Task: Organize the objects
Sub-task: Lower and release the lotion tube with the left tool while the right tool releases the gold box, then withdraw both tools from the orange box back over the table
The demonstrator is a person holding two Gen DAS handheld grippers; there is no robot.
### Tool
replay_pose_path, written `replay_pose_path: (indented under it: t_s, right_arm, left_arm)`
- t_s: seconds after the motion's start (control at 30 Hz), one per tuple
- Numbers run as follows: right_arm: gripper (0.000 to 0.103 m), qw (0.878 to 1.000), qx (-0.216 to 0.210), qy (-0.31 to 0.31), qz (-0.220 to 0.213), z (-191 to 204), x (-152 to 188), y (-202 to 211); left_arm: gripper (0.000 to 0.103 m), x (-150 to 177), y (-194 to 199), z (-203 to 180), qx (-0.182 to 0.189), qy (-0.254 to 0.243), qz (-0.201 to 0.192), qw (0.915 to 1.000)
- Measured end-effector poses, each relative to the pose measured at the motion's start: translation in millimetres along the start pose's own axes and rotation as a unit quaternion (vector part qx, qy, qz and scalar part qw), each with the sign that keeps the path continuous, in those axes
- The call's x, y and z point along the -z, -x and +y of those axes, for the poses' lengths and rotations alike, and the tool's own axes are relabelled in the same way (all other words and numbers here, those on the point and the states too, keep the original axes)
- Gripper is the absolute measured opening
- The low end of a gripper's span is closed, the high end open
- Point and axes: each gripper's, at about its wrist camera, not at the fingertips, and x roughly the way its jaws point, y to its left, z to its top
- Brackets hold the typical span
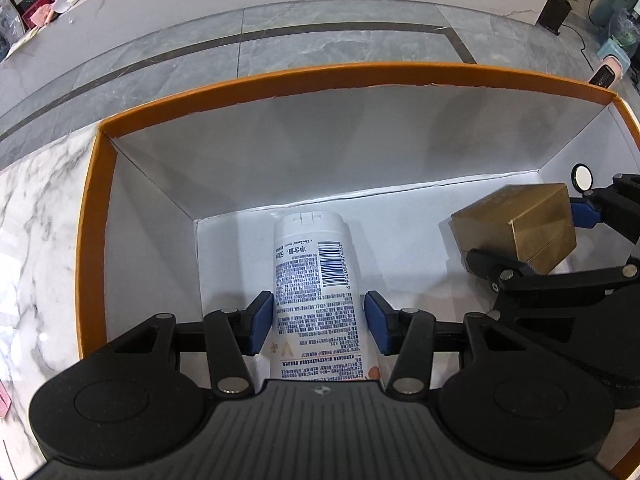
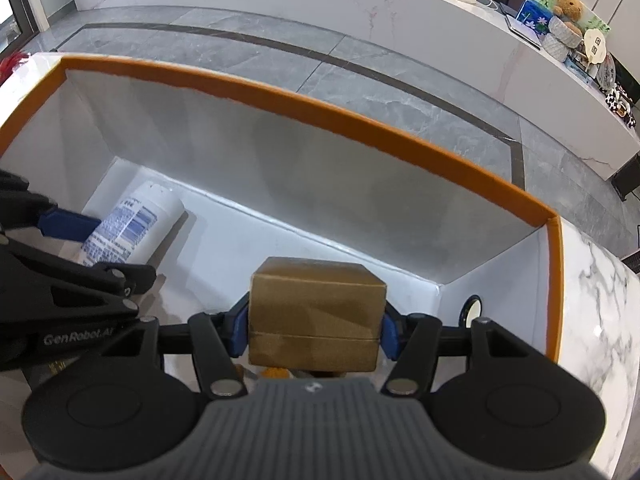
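Inside the orange-rimmed box (image 1: pixel 288 76), at 3 o'clock, our right gripper (image 2: pixel 314 330) pinches the stiff, light gold carton (image 2: pixel 316 312) across its flat sides; our left gripper (image 1: pixel 318 322) stands spread around the slick white bottle (image 1: pixel 314 280).

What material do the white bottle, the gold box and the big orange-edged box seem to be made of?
White bottle: probably plastic, smooth and slightly glossy, with text and a barcode printed on it.
Gold box: likely cardboard with a metallic gold finish; it has sharp folded edges and a lid seam.
Orange-edged box: looks like rigid paperboard, matte white inside, with creased corners and a slightly ragged paper edge under the rim.
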Motion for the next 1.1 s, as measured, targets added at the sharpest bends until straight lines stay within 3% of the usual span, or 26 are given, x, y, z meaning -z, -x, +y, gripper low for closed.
replay_pose_path:
  t_s: [0.1, 0.23, 0.73, 1.1]
  right_arm:
    - [0.069, 1.0, 0.006, 0.01, 0.002, 1, 2, 1]
    - [0.075, 1.0, 0.009, 0.014, -0.007, -2, 3, 9]
    - [0.08, 0.999, -0.003, 0.032, -0.036, 5, 15, 43]
    - [0.081, 0.997, -0.003, 0.014, -0.075, 4, 44, 103]
  left_arm:
    - [0.059, -2, 1, -1, -0.002, -0.004, 0.001, 1.0]
    - [0.068, -5, 2, 1, 0.002, 0.006, 0.004, 1.0]
    - [0.069, -1, 30, -2, -0.005, 0.009, -0.023, 0.9997]
    - [0.069, 32, 93, -11, -0.001, 0.037, -0.078, 0.9963]
